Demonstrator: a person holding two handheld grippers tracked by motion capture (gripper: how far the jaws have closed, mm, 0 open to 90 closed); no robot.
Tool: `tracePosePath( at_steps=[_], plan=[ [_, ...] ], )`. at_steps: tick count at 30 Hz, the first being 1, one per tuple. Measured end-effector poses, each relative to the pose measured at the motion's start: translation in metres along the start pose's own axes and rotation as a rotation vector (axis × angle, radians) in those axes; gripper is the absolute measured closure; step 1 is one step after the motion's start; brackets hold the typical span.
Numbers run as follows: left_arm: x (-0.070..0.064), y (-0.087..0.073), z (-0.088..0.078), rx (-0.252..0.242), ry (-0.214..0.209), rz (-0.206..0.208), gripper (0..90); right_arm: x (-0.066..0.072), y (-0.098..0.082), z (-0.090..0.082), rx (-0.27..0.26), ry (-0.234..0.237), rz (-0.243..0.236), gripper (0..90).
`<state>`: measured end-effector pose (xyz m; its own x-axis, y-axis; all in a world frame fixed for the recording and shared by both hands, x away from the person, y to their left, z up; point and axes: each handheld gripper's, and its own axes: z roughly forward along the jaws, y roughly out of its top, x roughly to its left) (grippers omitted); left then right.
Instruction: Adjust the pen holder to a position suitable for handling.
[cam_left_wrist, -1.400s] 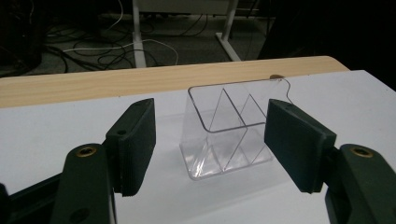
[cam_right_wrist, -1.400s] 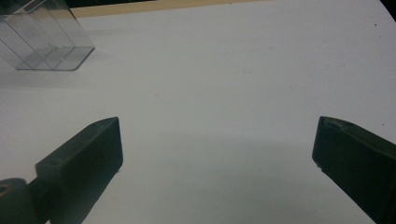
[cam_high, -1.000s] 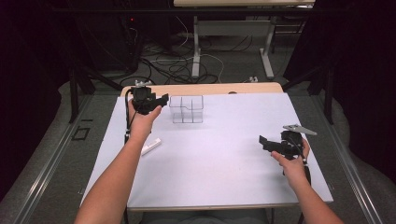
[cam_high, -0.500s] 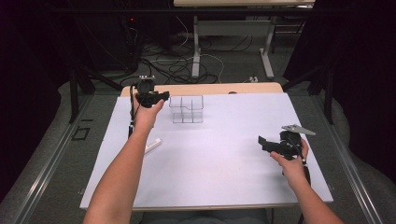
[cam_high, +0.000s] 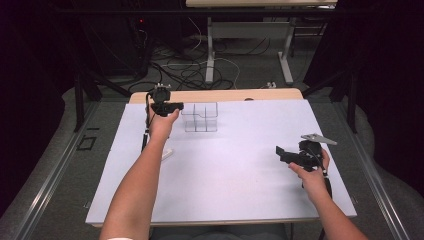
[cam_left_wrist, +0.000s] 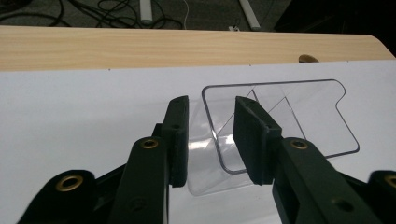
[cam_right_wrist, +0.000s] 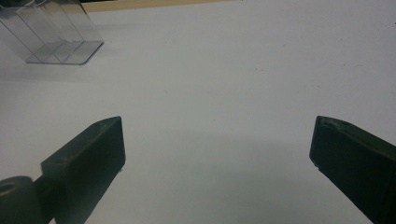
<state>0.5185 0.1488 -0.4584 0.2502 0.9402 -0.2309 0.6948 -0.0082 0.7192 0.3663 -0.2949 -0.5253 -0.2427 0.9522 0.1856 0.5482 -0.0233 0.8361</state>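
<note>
A clear plastic container (cam_high: 200, 117) with inner dividers stands at the far middle of the white sheet (cam_high: 225, 175). My left gripper (cam_high: 176, 106) is at its left end. In the left gripper view, the jaws straddle the container's (cam_left_wrist: 289, 112) near left wall. The left gripper (cam_left_wrist: 212, 107) has just been closing, but a gap still shows on both sides of the thin wall, so the pads do not press on it. My right gripper (cam_high: 280, 151) hovers low over the sheet at the right. In its own view the right gripper (cam_right_wrist: 217, 135) is wide open with nothing between its jaws, and the container (cam_right_wrist: 56, 32) is far off.
A small white object (cam_high: 166, 153) lies on the sheet beside my left forearm. The wooden tabletop's far edge (cam_high: 235, 95) shows behind the sheet. Cables and table legs lie on the floor beyond. Dark stands flank both sides of the table.
My left gripper has moved a little farther away and to the right, onto the container's left end. My right gripper has stayed put.
</note>
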Motion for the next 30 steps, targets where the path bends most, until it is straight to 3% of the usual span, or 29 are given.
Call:
tracePosePath(
  at_steps=[7,15,22,23,30],
  plan=[
    [-0.004,-0.005,0.010,0.036,0.007,0.002,70.6,0.000,0.000,0.001,0.003,0.003,0.002,3.4],
    [-0.002,-0.010,0.018,0.039,0.022,-0.016,73.6,0.000,-0.001,0.002,0.012,0.003,0.006,3.9],
    [-0.004,-0.013,0.018,0.033,0.020,-0.030,81.1,-0.001,-0.002,0.002,0.019,0.003,0.012,4.2],
    [-0.006,-0.013,0.017,0.036,0.027,-0.016,81.5,-0.001,-0.002,0.002,0.020,0.001,0.015,4.4],
    [-0.010,-0.013,0.015,0.047,0.047,-0.027,85.1,0.000,-0.002,0.002,0.024,0.006,0.014,5.3]
  ],
)
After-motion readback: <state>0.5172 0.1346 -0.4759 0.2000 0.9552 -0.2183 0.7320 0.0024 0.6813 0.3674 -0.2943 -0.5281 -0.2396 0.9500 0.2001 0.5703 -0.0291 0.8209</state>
